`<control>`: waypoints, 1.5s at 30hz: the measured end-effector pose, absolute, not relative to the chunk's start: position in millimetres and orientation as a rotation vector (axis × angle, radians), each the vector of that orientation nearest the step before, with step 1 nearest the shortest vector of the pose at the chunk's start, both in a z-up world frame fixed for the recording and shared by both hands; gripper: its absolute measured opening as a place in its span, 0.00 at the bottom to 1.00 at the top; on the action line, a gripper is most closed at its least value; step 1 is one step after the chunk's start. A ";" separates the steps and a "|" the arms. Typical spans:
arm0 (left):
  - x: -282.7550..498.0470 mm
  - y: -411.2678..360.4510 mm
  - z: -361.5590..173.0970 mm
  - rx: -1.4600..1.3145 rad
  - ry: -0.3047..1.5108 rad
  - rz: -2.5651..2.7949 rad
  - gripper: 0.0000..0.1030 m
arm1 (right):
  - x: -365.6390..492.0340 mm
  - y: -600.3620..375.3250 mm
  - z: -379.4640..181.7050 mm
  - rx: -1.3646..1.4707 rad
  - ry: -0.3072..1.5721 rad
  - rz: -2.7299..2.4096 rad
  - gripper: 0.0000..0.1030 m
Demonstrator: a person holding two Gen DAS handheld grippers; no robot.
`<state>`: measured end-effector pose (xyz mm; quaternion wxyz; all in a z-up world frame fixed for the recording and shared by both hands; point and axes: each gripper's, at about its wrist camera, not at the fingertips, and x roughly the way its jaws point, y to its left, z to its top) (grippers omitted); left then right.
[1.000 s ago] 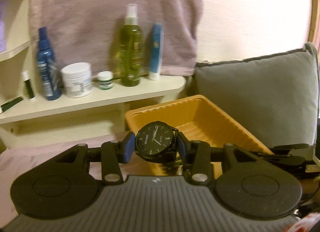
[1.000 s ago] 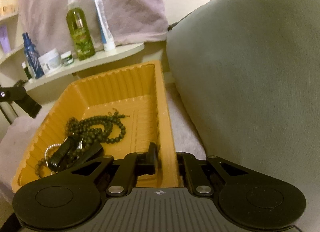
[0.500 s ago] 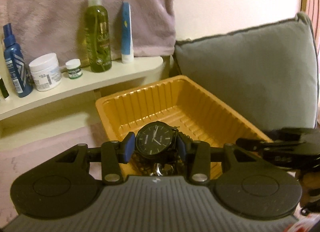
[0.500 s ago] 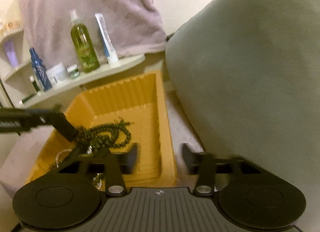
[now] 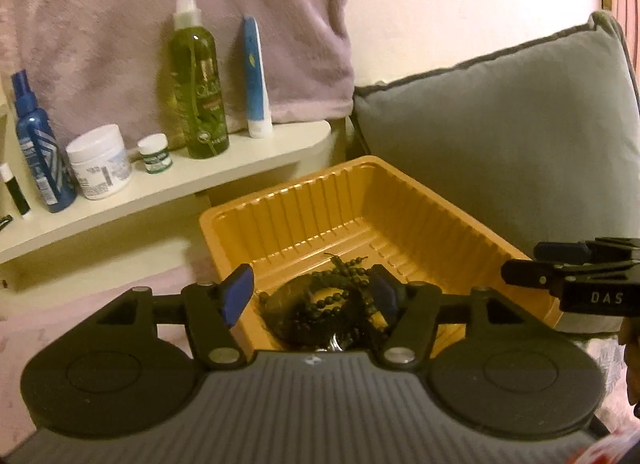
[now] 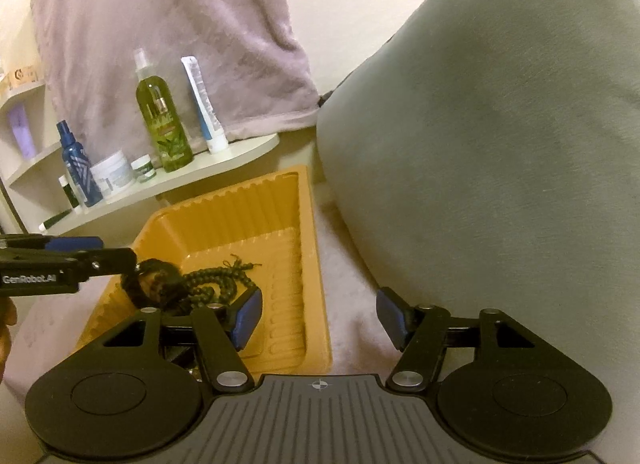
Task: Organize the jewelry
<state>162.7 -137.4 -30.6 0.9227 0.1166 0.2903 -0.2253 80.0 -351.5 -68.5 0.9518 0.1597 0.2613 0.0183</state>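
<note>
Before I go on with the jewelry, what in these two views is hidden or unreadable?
- Watch: left wrist view, dark blurred mass under the bead strands; face unreadable.
- Near end of the orange tray: hidden by each gripper's body in both views.
- Small silvery item: left wrist view, cut off by the left gripper, whose fingers are opening.
- Bottle labels: too small and blurred.
- Right gripper: open, nothing between its fingers.

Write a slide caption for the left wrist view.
Left gripper opening above the orange tray, beads and watch lying inside.
</note>
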 end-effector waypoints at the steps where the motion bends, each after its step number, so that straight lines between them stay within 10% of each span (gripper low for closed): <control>1: 161.0 -134.8 -29.4 0.238 0.595 -0.459 0.61 | 79.1 -351.1 -68.2 0.326 0.530 0.037 0.62; 19: 112.5 -59.9 -14.7 0.066 0.608 -0.278 0.89 | 64.7 -315.7 -32.8 0.290 0.583 0.058 0.63; 25: 94.7 -40.2 -11.7 0.020 0.637 -0.210 0.99 | 56.5 -298.0 -18.1 0.282 0.614 0.075 0.81; 45: 41.7 1.8 6.7 -0.024 0.673 -0.094 0.99 | 29.8 -235.2 6.4 0.184 0.734 0.127 0.85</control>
